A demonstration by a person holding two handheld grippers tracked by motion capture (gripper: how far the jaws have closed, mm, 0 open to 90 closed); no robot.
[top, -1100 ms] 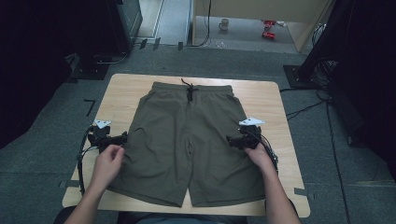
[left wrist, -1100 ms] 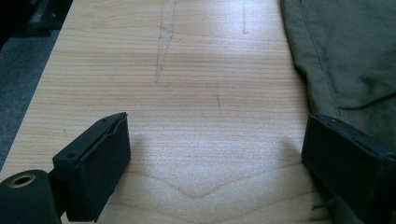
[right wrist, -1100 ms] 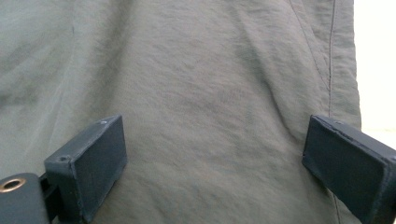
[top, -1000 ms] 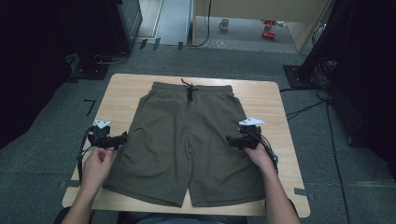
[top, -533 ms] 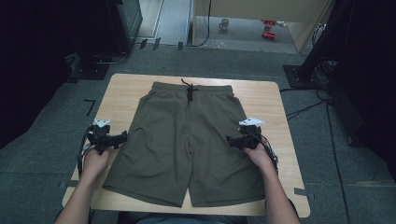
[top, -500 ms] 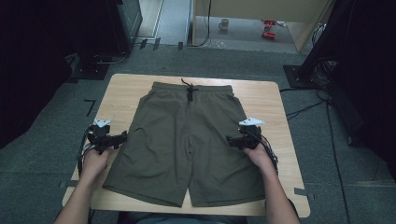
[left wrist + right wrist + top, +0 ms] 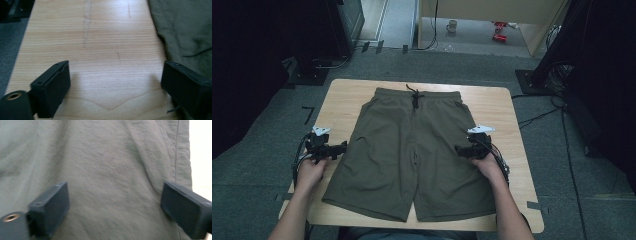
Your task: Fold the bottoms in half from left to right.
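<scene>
A pair of olive-green shorts (image 7: 412, 150) lies spread flat in the middle of a light wooden table (image 7: 497, 107), waistband toward 12 o'clock with its dark drawstring (image 7: 415, 96) knotted at the centre, both leg hems toward 6 o'clock near the person's edge. The left gripper (image 7: 337, 148) sits at about 9 o'clock from the shorts, over bare wood just beside the outer seam of the left leg, held by the person's left hand (image 7: 309, 171). In the left gripper view its jaws stand wide apart with nothing between them but tabletop, and the edge of the shorts (image 7: 185, 30) runs down past the jaw toward 3 o'clock. The right gripper (image 7: 461, 149) is at about 3 o'clock, over the fabric of the right leg, held by the right hand (image 7: 486, 164). In the right gripper view its jaws are likewise spread wide, with the green cloth (image 7: 107, 177) stretching across the gap and a stitched side seam at 2 o'clock; neither jaw pinches the cloth.
</scene>
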